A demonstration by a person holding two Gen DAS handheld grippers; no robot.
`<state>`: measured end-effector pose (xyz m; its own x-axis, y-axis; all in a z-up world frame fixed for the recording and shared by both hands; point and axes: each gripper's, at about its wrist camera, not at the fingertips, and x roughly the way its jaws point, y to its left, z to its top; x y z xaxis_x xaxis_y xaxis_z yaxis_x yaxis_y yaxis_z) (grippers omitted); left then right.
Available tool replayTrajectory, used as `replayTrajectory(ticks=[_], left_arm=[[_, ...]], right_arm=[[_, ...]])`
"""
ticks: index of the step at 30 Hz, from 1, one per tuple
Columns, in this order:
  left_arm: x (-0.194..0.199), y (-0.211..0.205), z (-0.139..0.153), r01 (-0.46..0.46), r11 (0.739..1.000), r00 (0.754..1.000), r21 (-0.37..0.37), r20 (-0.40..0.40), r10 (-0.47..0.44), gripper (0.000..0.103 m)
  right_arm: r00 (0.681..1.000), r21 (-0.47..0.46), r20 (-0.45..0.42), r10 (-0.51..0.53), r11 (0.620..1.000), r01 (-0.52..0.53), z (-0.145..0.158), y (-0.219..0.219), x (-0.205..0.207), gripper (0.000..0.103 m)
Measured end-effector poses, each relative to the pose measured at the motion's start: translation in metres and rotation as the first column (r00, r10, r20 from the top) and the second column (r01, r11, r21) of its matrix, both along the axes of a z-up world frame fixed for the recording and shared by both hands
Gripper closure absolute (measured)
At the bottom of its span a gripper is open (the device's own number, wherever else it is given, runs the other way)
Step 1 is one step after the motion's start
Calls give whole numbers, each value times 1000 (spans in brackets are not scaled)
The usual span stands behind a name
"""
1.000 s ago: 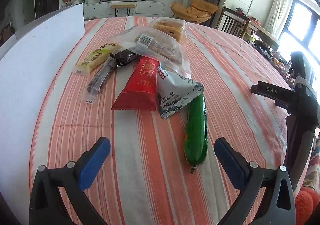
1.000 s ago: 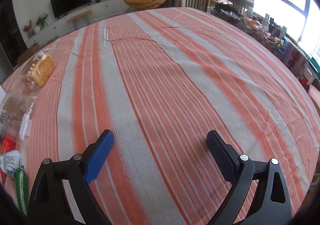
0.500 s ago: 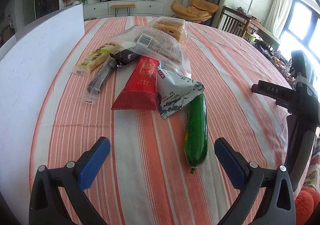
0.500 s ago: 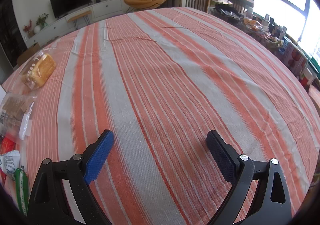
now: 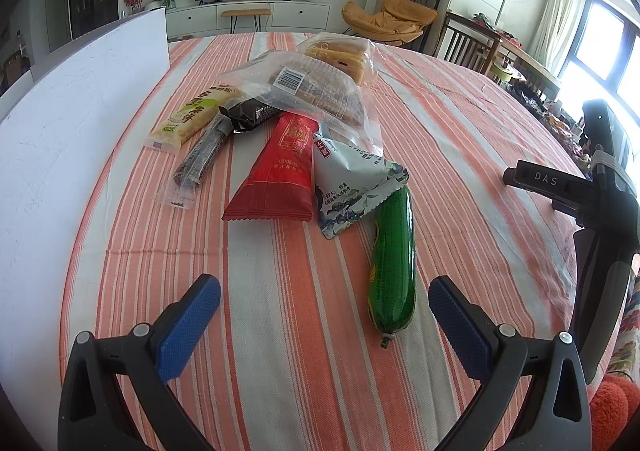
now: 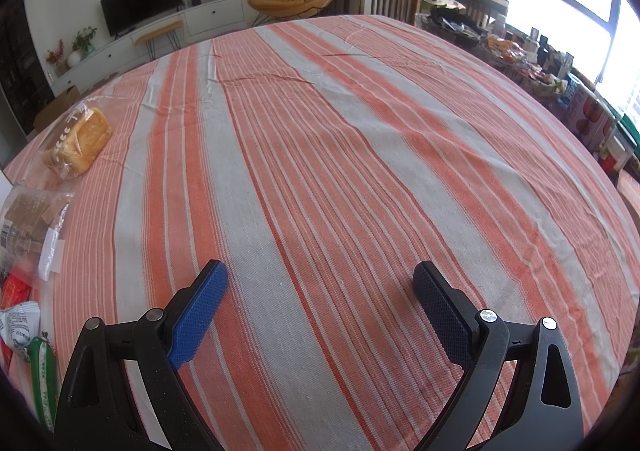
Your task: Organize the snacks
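Note:
Snacks lie in a loose pile on the striped tablecloth (image 5: 460, 139). A green corn sausage (image 5: 393, 263) lies nearest, just ahead of my open, empty left gripper (image 5: 324, 297). Behind it are a white-blue packet (image 5: 352, 183), a red packet (image 5: 280, 175), a black wrapper (image 5: 250, 115), a dark bar in clear wrap (image 5: 200, 159), a yellow-green packet (image 5: 192, 115), a clear biscuit bag (image 5: 308, 87) and a bread bag (image 5: 340, 55). My right gripper (image 6: 320, 291) is open and empty over bare cloth; the bread bag (image 6: 78, 147) and the sausage (image 6: 42, 383) sit at its left edge.
A white board or box wall (image 5: 68, 107) stands along the left side of the table. The right gripper's body (image 5: 600, 211) shows at the right of the left wrist view. Chairs and a cluttered side table (image 6: 520, 51) stand beyond the table's far right edge.

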<state>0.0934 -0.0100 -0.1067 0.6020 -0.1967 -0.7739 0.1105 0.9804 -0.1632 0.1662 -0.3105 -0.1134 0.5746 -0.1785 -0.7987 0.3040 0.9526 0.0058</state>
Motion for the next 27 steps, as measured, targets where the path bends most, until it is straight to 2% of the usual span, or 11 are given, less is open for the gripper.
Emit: replayTrajectory(ticks=[19,27], left_arm=[[1,2,0,0,1000,1000,-5,0,0,0],[2,0,-1,2,1000,1000,20,-5,-2,0]], right_arm=[[1000,0,0,0,1000,0,0,-1,0,7],[1000,-2,-1,1,1000,-1,-1,1,2,7]])
